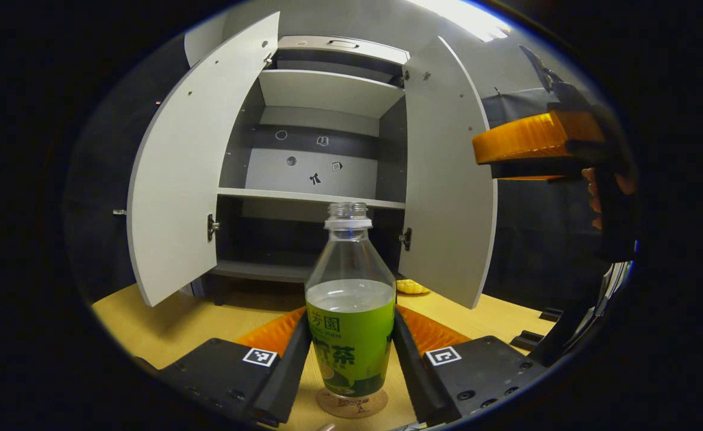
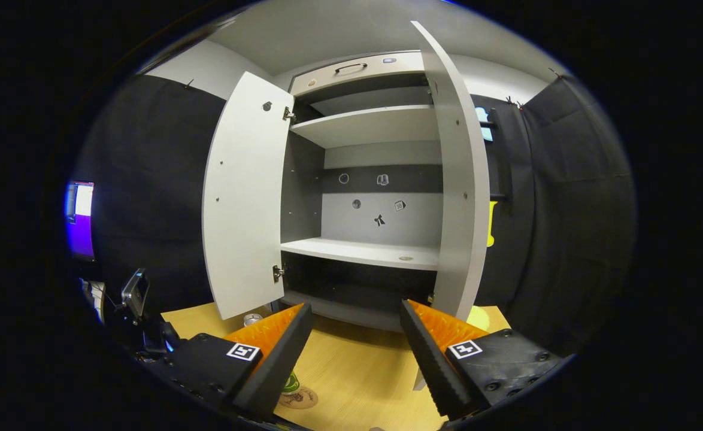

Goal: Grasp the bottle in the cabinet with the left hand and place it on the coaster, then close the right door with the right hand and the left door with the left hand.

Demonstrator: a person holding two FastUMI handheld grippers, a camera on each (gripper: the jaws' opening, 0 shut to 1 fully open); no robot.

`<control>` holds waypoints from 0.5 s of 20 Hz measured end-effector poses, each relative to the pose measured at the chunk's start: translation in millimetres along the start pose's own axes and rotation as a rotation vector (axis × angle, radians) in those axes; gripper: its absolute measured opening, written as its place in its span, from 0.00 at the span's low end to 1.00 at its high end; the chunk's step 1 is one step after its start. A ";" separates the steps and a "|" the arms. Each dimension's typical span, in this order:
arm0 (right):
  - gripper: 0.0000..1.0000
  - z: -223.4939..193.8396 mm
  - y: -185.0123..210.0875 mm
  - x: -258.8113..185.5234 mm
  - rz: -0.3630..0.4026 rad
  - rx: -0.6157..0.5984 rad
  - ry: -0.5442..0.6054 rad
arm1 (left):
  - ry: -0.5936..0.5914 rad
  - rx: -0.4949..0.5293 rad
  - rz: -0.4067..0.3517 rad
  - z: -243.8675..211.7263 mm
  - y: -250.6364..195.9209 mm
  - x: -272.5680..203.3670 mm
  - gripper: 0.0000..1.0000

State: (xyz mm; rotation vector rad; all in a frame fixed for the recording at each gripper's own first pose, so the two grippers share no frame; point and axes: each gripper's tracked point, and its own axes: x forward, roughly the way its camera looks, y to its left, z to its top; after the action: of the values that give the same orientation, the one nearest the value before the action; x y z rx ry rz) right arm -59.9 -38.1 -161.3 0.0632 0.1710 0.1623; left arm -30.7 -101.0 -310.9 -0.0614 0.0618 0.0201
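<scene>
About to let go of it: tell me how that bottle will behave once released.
The bottle is tall, narrow, and about half full, so it probably stands but tips if nudged. It has no cap, so tipping would likely spill. The coaster under it looks flat, which should help.

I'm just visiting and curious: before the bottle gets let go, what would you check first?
1. Green-labelled clear plastic bottle over the round cork coaster: ok.
2. Bottle upright: ok.
3. Bottle base fully resting on coaster: cannot tell.
4. Left gripper fingers against the bottle's sides: ok.
5. Right gripper open and empty for the grey right door: ok.
6. Both doors closed, including the grey left door: not ok, both stand open.
</scene>
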 end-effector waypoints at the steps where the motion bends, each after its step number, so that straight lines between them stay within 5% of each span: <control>1: 0.98 -8.2 -1.8 0.3 -0.005 0.004 0.013 | 0.004 0.009 -0.002 -7.7 -2.4 2.1 0.75; 10: 0.98 -45.7 -3.8 0.5 -0.008 0.006 0.089 | 0.065 0.038 0.007 -60.2 -2.3 15.7 0.75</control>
State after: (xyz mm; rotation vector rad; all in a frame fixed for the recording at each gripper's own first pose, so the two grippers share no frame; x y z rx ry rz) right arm -66.8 -39.5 -206.6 0.0609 0.2600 0.1563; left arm -18.7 -106.8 -371.7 -0.0237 0.1271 0.0239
